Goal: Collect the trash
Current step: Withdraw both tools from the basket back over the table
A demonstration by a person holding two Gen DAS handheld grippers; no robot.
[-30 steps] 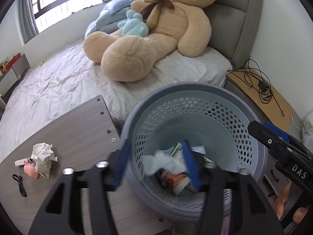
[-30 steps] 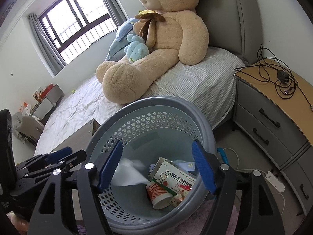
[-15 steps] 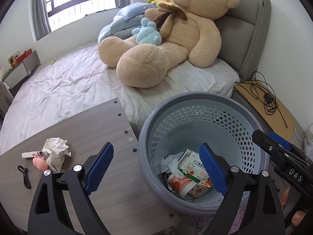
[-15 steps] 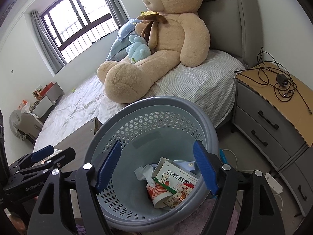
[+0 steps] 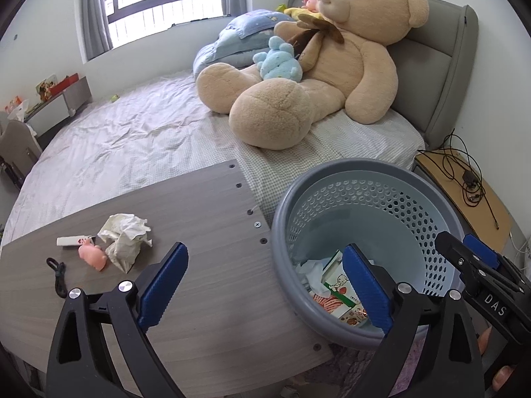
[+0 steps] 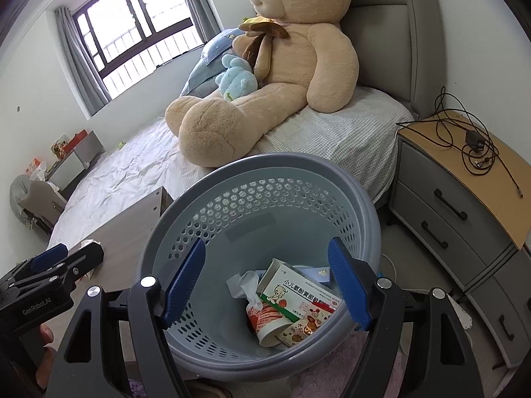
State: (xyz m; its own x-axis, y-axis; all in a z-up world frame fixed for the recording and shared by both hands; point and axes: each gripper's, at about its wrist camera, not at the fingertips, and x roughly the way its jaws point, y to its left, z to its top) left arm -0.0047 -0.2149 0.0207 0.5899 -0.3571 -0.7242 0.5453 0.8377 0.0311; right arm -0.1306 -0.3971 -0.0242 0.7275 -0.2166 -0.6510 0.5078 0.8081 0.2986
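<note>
one crumpled paper wad point(image 5: 125, 241), light, soft and crushable, lies on the table point(image 5: 205, 265) at ten o'clock of the left gripper point(image 5: 262, 287), whose empty jaws are opening; best pinched across its bulk; right gripper point(image 6: 268, 283) gapes empty over the basket point(image 6: 265, 179).

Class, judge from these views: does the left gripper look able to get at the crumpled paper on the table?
Probably yes: the left gripper, jaws opening and empty, has bare tabletop between it and the crumpled paper.
</note>
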